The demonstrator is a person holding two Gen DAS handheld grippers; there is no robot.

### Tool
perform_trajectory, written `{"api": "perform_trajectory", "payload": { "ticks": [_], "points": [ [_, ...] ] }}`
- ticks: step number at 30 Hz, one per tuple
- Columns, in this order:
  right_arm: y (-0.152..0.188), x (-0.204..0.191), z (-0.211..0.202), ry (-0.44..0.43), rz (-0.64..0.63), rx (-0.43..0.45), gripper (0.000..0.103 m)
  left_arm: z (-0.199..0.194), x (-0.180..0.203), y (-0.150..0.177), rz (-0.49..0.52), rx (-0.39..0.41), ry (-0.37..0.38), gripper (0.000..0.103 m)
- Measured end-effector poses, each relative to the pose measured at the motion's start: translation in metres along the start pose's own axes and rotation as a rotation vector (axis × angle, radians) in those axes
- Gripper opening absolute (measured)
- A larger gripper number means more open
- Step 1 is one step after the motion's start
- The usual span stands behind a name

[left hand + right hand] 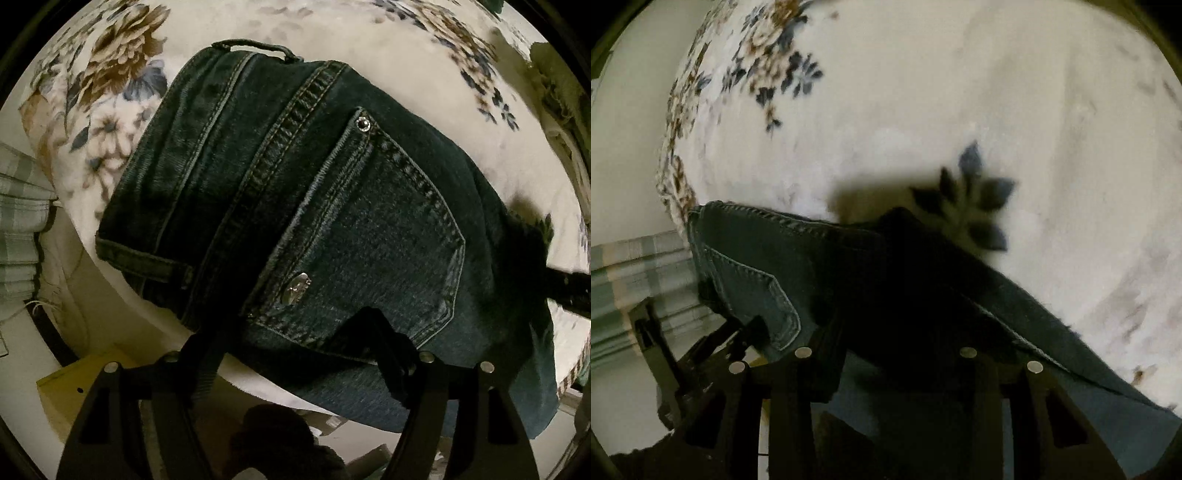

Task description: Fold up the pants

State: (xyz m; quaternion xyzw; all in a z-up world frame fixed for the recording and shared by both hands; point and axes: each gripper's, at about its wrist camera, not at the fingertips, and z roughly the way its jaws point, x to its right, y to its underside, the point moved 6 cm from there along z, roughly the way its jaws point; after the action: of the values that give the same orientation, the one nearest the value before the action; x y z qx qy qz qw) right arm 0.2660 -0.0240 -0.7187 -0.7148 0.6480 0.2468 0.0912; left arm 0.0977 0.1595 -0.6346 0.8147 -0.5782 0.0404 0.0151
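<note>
Dark blue jeans (332, 206) lie on a white bedspread with a flower print (110, 110), seat side up, with a back pocket (376, 236) and the waistband (177, 184) showing. My left gripper (295, 354) is at the near edge of the jeans with its fingers spread wide; the right finger (391, 354) rests on the denim. In the right wrist view the jeans (775, 266) run from left to lower right. My right gripper (894, 332) has its fingers apart, low over dark shadowed denim. The left gripper (713, 339) shows at lower left.
The bedspread (960, 92) fills the far side. A green plaid cloth (18, 221) hangs at the left beyond the bed edge. A yellow box (74, 384) and floor clutter lie below the bed edge. Green cloth (554, 81) sits at the far right.
</note>
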Motion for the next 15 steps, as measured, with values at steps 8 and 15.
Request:
{"api": "perform_trajectory", "payload": {
  "ticks": [8,15],
  "points": [
    [-0.027,0.014,0.008,-0.090,0.041,-0.011,0.042,0.005,0.003,-0.004,0.016,-0.013,0.021,0.074],
    [-0.058,0.047,-0.050,0.108,0.102,0.180,0.000,0.003,-0.002,-0.004,0.052,-0.030,0.040,0.074]
  ]
}}
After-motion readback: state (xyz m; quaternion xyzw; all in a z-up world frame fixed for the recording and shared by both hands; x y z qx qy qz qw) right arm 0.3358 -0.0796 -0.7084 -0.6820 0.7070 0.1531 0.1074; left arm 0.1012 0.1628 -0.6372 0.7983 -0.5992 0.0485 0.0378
